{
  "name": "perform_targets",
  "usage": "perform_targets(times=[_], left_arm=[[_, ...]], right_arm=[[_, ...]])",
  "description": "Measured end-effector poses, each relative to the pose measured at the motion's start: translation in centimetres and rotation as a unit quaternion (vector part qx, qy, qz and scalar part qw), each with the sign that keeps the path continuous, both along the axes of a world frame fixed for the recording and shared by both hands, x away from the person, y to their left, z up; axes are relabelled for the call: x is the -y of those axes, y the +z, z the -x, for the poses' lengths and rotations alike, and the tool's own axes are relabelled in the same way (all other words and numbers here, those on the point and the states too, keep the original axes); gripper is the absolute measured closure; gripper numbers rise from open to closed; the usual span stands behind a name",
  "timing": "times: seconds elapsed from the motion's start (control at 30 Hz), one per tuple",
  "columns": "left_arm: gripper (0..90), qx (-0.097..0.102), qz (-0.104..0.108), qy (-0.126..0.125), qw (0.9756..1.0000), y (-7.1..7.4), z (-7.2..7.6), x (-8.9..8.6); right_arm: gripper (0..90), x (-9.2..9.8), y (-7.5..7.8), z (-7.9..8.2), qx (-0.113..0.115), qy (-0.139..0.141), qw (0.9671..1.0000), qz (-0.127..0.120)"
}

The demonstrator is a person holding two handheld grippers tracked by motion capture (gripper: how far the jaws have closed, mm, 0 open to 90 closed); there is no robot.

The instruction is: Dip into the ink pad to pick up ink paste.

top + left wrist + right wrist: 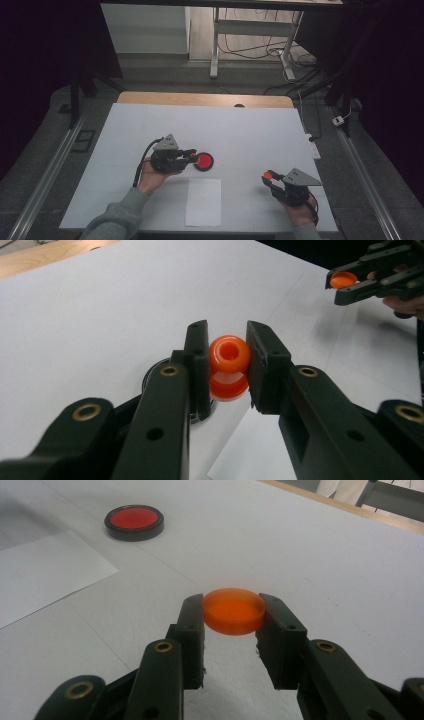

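Orange spool [229,365] and orange cap [234,611], each clamped between fingers, should meet squarely, axes aligned.

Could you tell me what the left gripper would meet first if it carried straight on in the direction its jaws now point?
Probably the black-rimmed red dish. The left gripper, shut on an orange spool-shaped piece, points at it in the high view, its tips already at or over the dish's rim. How high they hang above it is unclear.
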State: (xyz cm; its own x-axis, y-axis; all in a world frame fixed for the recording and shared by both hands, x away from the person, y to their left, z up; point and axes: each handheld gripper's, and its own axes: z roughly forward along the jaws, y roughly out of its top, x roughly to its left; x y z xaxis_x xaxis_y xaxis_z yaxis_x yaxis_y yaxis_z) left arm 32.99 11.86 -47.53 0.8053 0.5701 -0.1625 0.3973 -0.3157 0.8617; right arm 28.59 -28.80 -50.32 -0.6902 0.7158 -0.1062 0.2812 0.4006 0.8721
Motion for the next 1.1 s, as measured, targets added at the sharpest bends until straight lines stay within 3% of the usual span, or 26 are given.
perform_targets(times=[0.4, 1.1], left_arm=[[72.6, -0.013, -0.015, 0.003, 0.9998, -1.2, -1.8, 1.3], [72.5, -0.023, -0.036, 0.008, 0.9991, -2.8, -3.4, 2.5]], right_arm=[[64.2, 0.0, 0.0, -0.1, 0.002, 0.002, 1.0, -0.001], [64.2, -0.1, 0.0, -0.1, 0.001, 0.002, 1.0, 0.0]])
